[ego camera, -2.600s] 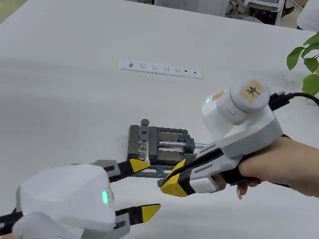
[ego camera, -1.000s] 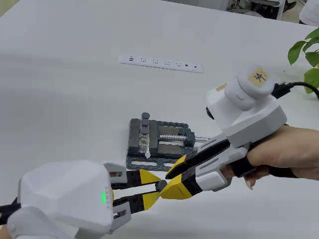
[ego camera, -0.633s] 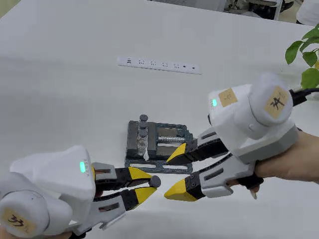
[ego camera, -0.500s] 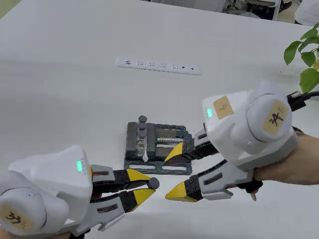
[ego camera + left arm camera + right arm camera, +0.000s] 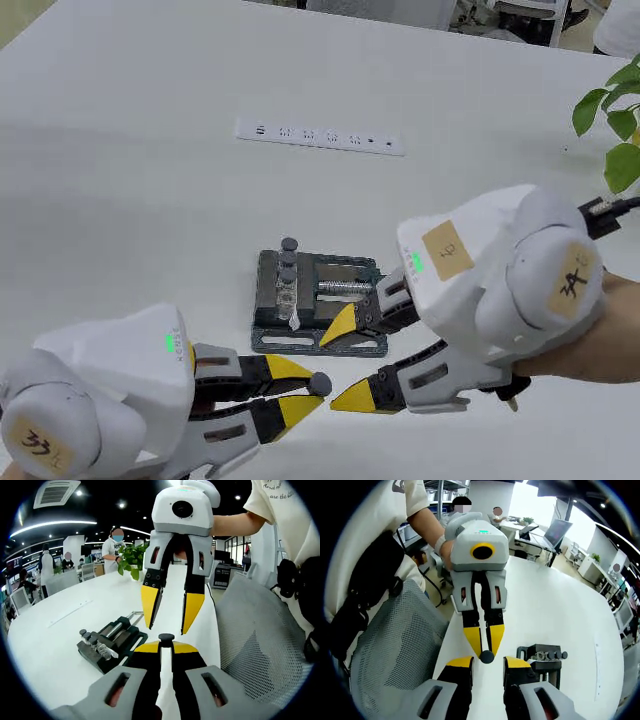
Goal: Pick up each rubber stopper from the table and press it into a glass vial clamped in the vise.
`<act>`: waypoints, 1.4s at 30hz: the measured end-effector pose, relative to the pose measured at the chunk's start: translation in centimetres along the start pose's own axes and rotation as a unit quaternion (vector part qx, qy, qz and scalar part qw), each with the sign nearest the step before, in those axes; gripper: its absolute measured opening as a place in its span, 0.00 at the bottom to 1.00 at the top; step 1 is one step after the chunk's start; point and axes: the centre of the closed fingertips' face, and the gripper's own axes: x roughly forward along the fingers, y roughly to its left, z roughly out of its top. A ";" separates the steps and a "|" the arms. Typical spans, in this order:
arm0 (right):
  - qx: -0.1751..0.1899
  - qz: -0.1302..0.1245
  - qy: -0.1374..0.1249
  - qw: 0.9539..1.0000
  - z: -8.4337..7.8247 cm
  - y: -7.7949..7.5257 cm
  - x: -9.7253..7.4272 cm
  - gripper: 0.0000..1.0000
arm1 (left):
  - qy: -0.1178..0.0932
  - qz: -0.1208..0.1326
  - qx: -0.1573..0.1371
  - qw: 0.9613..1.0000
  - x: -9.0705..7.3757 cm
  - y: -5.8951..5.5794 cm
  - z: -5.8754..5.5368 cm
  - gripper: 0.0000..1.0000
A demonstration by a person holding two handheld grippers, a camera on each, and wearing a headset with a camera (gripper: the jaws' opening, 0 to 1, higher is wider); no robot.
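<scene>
A small grey rubber stopper point(image 5: 320, 384) is pinched at the tips of my left gripper point(image 5: 308, 388), which is shut on it near the table's front. In the left gripper view the stopper point(image 5: 166, 639) stands between my yellow fingertips point(image 5: 148, 647). My right gripper point(image 5: 346, 362) faces it, open, its jaws spread above and below the stopper without touching it. Just behind them sits the dark vise point(image 5: 350, 298), clamping a row of glass vials point(image 5: 288, 292); the far ones carry grey stoppers. From the right gripper view the stopper point(image 5: 486, 656) sits just ahead of my open jaws, the vise point(image 5: 540, 654) to the right.
A white power strip point(image 5: 320, 136) lies farther back on the white table point(image 5: 130, 180). Green plant leaves point(image 5: 612, 130) hang at the right edge. A grey mesh chair point(image 5: 260, 630) stands off the table's near side. People stand in the background.
The stopper has passed from my right gripper to my left. The left gripper shut on it and the right one opened and drew slightly back. The head camera has shifted a little.
</scene>
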 end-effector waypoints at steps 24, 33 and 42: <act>-0.013 0.005 0.011 1.000 -0.5 0.3 0.6 0.07 | -0.007 -0.008 -0.004 1.000 0.1 -0.4 0.1 0.03; 0.007 0.013 0.019 1.000 -0.5 0.3 0.5 0.07 | -0.004 -0.010 0.016 1.000 0.3 -0.4 0.1 0.03; 0.016 0.022 0.026 0.999 -0.7 0.5 0.5 0.07 | 0.005 -0.012 0.032 0.999 0.6 -0.4 -0.1 0.03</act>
